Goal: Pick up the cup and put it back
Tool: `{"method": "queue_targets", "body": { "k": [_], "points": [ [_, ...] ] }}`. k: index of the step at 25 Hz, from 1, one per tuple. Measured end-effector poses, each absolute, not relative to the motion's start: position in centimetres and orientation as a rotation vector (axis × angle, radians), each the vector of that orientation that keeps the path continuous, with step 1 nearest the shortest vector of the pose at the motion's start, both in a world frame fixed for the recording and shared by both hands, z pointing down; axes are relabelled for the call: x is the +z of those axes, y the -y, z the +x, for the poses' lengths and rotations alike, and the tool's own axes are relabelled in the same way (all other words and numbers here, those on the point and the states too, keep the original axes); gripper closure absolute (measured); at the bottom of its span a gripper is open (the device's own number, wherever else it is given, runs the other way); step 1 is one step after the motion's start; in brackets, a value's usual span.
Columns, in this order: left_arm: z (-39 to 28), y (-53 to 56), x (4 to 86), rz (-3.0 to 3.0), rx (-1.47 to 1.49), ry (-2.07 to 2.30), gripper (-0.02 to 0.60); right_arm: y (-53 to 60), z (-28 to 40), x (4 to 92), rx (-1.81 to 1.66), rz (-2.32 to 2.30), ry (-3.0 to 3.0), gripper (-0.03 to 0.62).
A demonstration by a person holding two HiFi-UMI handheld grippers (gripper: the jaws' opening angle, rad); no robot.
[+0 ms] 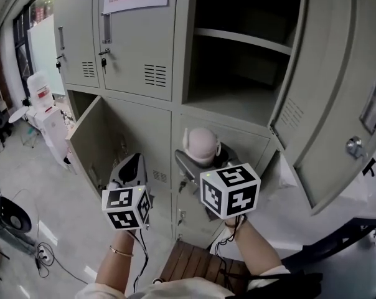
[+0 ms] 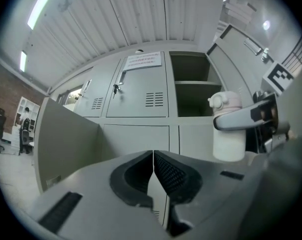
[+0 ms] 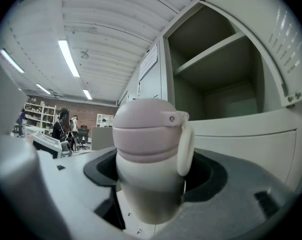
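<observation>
Right hand-held gripper clamps the cup upright by its body, ready to stand in the open locker; left hand-held gripper waits aside, closed and empty.

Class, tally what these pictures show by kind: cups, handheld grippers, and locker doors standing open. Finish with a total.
Cup: 1
Grippers: 2 (left gripper, right gripper)
Open locker doors: 2
Total: 5

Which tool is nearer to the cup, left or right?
Right. The right tool grips the cup; the left tool, shut and empty, stands apart to its left.
</observation>
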State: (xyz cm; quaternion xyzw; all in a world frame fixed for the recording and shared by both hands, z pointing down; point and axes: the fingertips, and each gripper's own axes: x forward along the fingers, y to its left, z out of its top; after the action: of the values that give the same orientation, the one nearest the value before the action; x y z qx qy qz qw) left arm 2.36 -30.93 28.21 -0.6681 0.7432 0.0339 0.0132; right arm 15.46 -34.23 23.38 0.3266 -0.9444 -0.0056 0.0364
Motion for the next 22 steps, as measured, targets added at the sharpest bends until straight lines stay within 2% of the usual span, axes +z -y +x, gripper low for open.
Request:
{"method": "queue_targets", "body": {
  "k": [14, 22],
  "points": [
    [3.1, 28.1, 30.4, -2.024, 0.108, -2.391, 0.571, 32.8, 15.3, 27.5, 0.019, 0.923, 2.92, 0.249],
    [-0.4, 23.5, 30.6, -1.891, 0.102, -2.468, 0.571, 30.2, 11.3, 29.6, 0.082, 0.78, 2.943, 0.249]
  ]
}}
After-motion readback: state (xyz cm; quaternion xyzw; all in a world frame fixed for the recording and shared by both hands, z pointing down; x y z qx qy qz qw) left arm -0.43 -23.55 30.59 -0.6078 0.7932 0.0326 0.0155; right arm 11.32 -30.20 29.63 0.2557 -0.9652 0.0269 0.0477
